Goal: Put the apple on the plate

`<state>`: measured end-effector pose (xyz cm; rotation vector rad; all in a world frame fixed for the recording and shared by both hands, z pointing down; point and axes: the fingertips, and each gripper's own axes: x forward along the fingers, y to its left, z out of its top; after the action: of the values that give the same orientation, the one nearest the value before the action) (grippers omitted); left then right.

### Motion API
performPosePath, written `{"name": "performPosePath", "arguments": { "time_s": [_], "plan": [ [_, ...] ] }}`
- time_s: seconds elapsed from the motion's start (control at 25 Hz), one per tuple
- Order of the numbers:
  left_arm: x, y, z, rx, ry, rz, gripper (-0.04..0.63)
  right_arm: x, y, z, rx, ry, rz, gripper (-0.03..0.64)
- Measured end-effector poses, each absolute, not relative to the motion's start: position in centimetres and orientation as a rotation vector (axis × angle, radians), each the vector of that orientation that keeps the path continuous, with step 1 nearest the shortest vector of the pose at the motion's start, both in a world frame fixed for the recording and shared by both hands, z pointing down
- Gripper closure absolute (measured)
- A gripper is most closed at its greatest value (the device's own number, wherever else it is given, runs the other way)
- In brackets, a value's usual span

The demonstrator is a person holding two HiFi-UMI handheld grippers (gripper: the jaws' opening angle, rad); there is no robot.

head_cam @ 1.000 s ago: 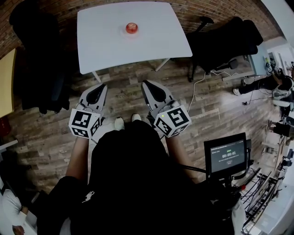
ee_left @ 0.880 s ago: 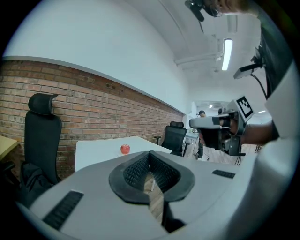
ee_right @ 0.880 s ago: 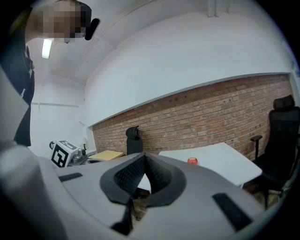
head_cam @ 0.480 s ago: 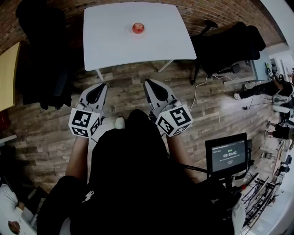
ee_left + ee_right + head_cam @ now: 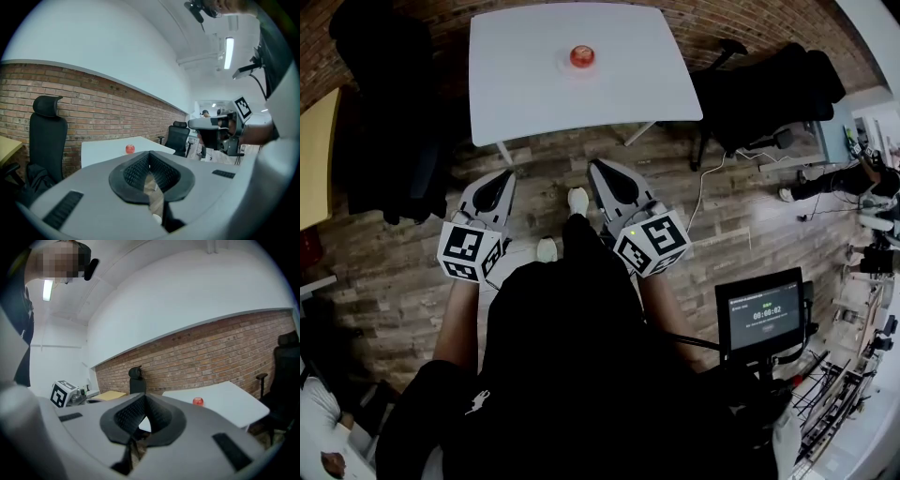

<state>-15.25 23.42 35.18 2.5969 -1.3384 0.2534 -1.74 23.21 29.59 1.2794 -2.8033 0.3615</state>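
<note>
We not yet at worktop (image 5: 534,94); apple (image 5: 582,56) near far edge, ungrasped; left tool (image 5: 501,180), right tool (image 5: 602,172) closed, empty; everything left.

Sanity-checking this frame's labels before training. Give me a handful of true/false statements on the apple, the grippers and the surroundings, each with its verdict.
1. The apple sits on the white table. True.
2. The right gripper is holding the apple. False: its jaws are together with nothing in them, and the apple is away on the table.
3. Both the left gripper and the right gripper are over the wooden floor, short of the table's near edge. True.
4. The left gripper's jaws stand wide apart. False: they are together and empty.
5. The wall behind the table is bare concrete from the floor up. False: its lower part is a brick wall, white above.
</note>
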Motion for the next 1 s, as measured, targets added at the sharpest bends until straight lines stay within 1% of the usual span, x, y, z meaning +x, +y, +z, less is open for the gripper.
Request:
{"name": "performPosePath", "arguments": {
  "time_s": [0.24, 0.48, 0.76, 1.0],
  "plan": [
    [-15.3, 23.4, 35.1, 2.597, -1.347, 0.262, 0.588, -1.9, 23.2, 29.5, 1.271, -2.816, 0.365, 0.617],
    [-12.5, 18.6, 36.8, 2.591, -1.321, 0.303, 0.589, 0.6, 18.0, 31.2, 1.279, -2.810, 0.406, 0.617],
    [-13.3, 18.6, 36.0, 2.589, -1.343, 0.305, 0.589, -0.2, 17.7, 30.4, 1.268, -2.820, 0.398, 0.617],
    [-11.3, 11.8, 36.8, 2.565, -1.344, 0.338, 0.588, 2.0, 10.7, 31.7, 1.248, -2.810, 0.449, 0.617]
  ]
}}
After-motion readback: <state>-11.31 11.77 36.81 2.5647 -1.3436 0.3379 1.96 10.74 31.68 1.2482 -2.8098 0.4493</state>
